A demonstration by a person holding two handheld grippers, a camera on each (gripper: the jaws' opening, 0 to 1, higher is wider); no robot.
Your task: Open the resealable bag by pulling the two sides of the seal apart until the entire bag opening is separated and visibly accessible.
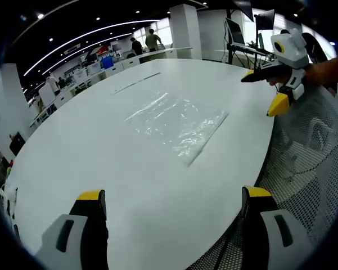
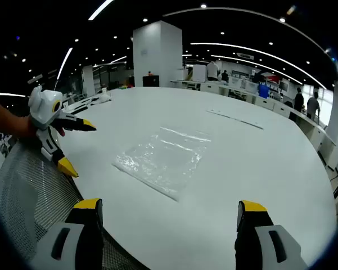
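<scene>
The clear crumpled resealable plastic bag (image 1: 177, 125) (image 2: 163, 159) lies flat on the white round table (image 1: 129, 185); my left gripper (image 1: 171, 197) and right gripper (image 2: 167, 208) hover apart, jaws spread, holding nothing.

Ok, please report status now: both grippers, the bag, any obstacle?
Left gripper open, right gripper open, both holding nothing. Resealable bag flat on white table, untouched. Nothing in the way.

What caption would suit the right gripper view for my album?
Open right claw faces a clear crinkled plastic resealable bag lying flat on a white oval table.
</scene>
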